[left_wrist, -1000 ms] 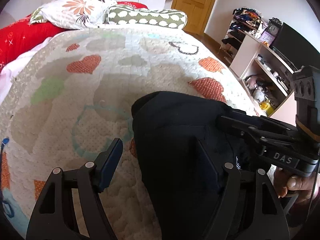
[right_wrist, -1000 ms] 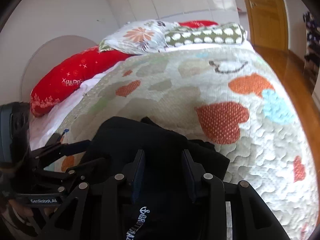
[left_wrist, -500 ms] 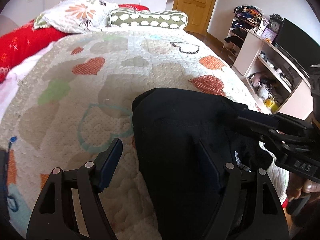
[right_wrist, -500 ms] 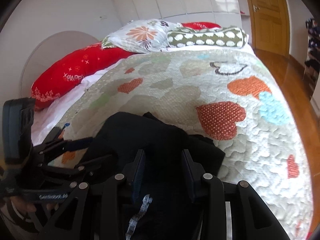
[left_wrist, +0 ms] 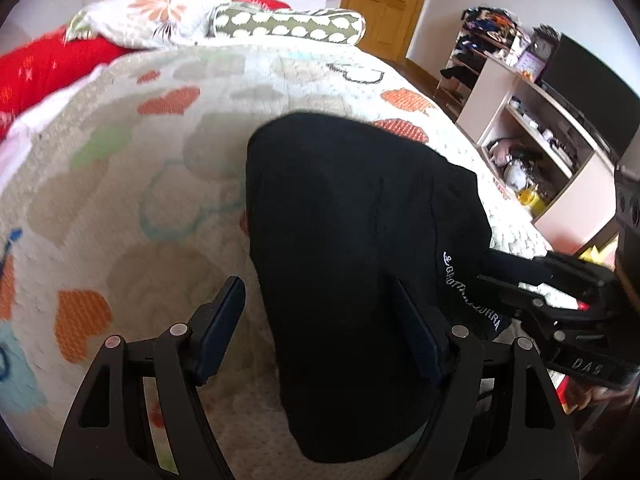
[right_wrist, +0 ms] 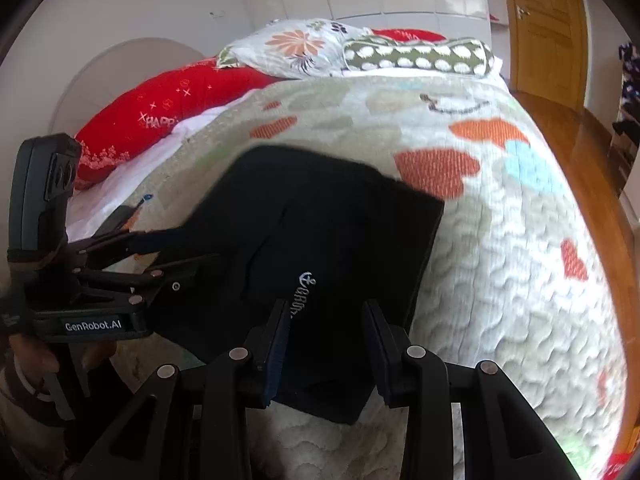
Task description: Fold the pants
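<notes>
The black pants (left_wrist: 344,232) lie folded into a compact stack on the heart-patterned quilt (left_wrist: 120,184), white lettering on one edge. They also show in the right wrist view (right_wrist: 320,232). My left gripper (left_wrist: 320,312) is open, its left finger over bare quilt and its right finger over the pants' near edge. My right gripper (right_wrist: 326,332) is open with its jaws astride the near edge of the stack. The left gripper shows at the left in the right wrist view (right_wrist: 156,248). The right gripper shows at the right in the left wrist view (left_wrist: 516,276).
Pillows lie at the head of the bed: floral (right_wrist: 296,48), green spotted (right_wrist: 416,56), red (right_wrist: 176,108). A shelf unit (left_wrist: 532,136) with clutter and a dark TV stand right of the bed. A wooden door (right_wrist: 544,28) and wood floor (right_wrist: 580,152) are beyond.
The pants have spread out flatter and farther up the quilt. The right gripper has opened and let go of the fabric. Both grippers have drawn back toward the near edge.
</notes>
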